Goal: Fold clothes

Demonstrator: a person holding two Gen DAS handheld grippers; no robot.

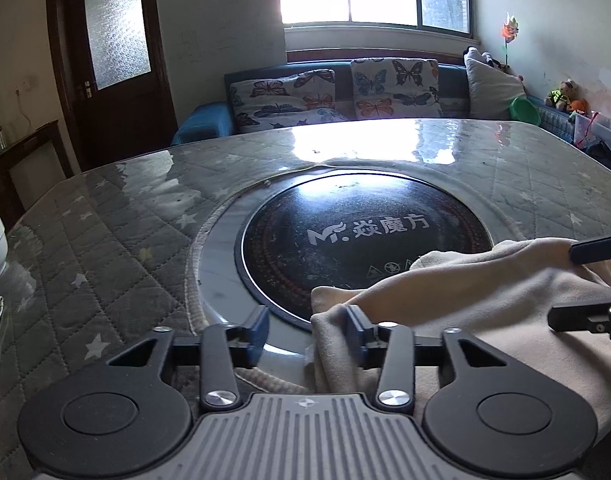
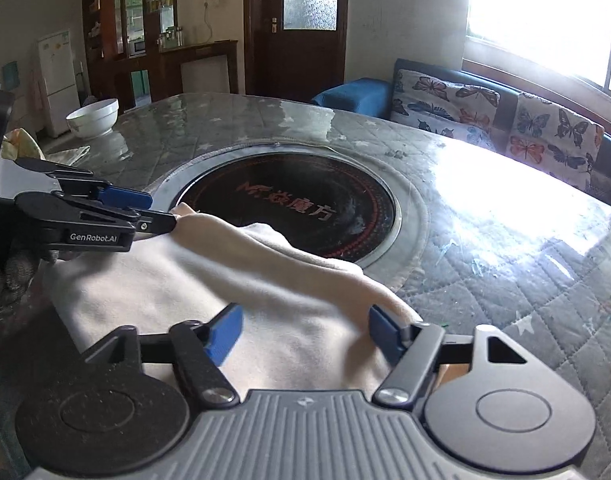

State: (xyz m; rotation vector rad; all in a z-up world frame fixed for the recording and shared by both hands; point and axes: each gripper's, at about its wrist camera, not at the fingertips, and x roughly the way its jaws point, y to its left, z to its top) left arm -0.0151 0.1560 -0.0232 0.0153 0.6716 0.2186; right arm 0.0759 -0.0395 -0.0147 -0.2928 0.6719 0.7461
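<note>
A cream cloth [image 2: 209, 280] lies folded on the table's near side, partly over the round black cooktop [image 2: 305, 204]. In the left wrist view the cloth [image 1: 465, 292] fills the lower right. My left gripper [image 1: 307, 332] is open, its jaws wide apart at the cloth's left corner; its right finger [image 1: 355, 330] touches the cloth edge. It also shows in the right wrist view [image 2: 153, 210] at the cloth's far left corner. My right gripper [image 2: 303, 334] is open over the cloth, its right finger [image 2: 385, 332] against the folded edge. It shows at the right edge of the left wrist view [image 1: 593, 280].
The table [image 1: 105, 240] has a grey quilted star cover under clear plastic. A white bowl [image 2: 92, 117] and a patterned cloth [image 2: 23, 144] sit at its far left. A sofa with butterfly cushions [image 1: 337, 92] stands beyond the table under the window.
</note>
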